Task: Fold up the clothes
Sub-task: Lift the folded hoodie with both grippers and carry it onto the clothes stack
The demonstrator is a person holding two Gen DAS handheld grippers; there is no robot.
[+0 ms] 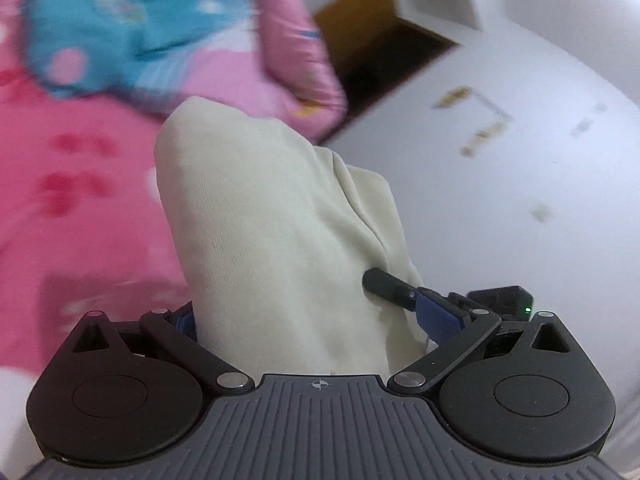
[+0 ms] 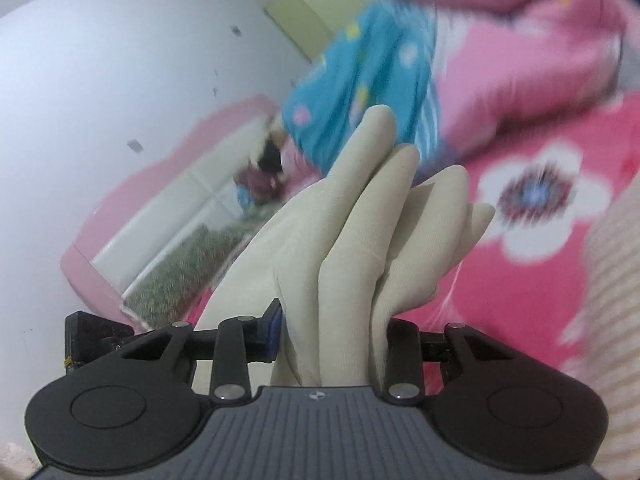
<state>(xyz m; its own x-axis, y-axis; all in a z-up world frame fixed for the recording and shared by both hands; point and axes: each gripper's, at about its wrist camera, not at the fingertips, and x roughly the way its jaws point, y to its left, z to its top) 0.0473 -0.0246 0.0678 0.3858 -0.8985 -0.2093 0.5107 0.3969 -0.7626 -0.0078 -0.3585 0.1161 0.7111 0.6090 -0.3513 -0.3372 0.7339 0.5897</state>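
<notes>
Cream garment (image 1: 272, 220); pink flowered bedspread (image 2: 520, 280); blue dotted cloth (image 1: 120, 32).

Honestly most of the background is motion-smeared in both views. The pink floral bedspread (image 1: 72, 208) is just mush on the left wrist side, and the blue patterned quilt (image 1: 120, 28) gets chopped by the top edge. The cream garment (image 1: 272, 240) covers the left gripper (image 1: 304, 304) almost entirely, only one dark fingertip (image 1: 380, 282) pokes out, so the far finger is hidden. Same deal on the right gripper (image 2: 334, 332): the cloth bunches over both fingers. Small dark clutter (image 2: 268, 164) near the wall is too blurry to identify.
</notes>
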